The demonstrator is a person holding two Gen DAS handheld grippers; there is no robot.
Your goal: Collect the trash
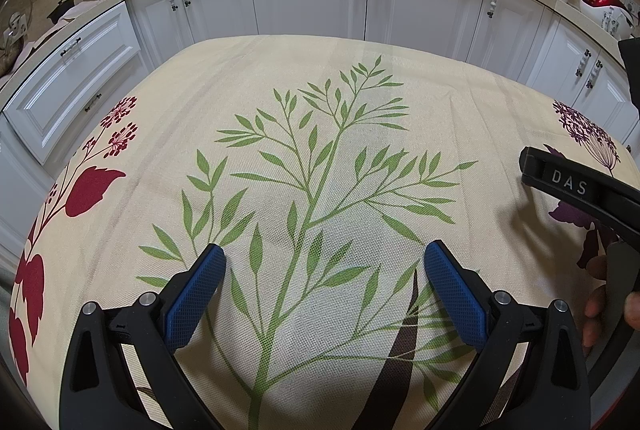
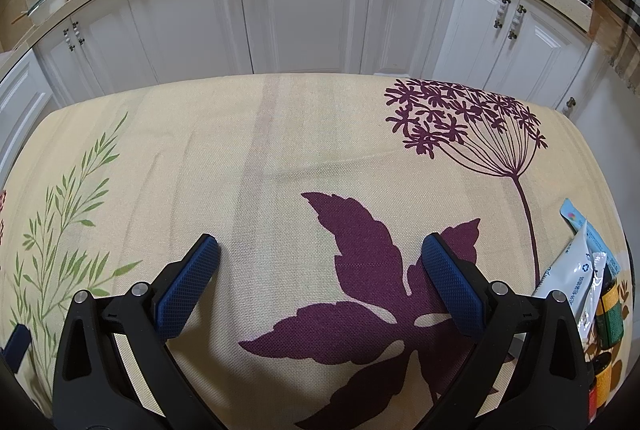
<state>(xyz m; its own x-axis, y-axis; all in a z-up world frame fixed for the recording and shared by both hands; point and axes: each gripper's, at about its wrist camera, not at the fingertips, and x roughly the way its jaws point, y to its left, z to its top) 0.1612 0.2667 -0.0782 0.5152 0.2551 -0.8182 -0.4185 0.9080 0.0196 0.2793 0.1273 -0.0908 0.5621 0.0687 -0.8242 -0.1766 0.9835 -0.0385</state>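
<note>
"DAS" on right gripper (image 1: 568, 185) arm

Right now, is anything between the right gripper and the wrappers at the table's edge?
No. The right gripper is open, and only bare tablecloth lies between it and the wrappers to its right.

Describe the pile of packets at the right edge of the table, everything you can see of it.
The pile of packets lies on the tablecloth at the table's right edge, seen only in the right wrist view. Uppermost are glossy white and light-blue wrappers with small blue print, lying flat and overlapping. Beneath them show green, yellow and dark packages. The right gripper, open, partly hides the pile's near side; nothing grips it.
</note>
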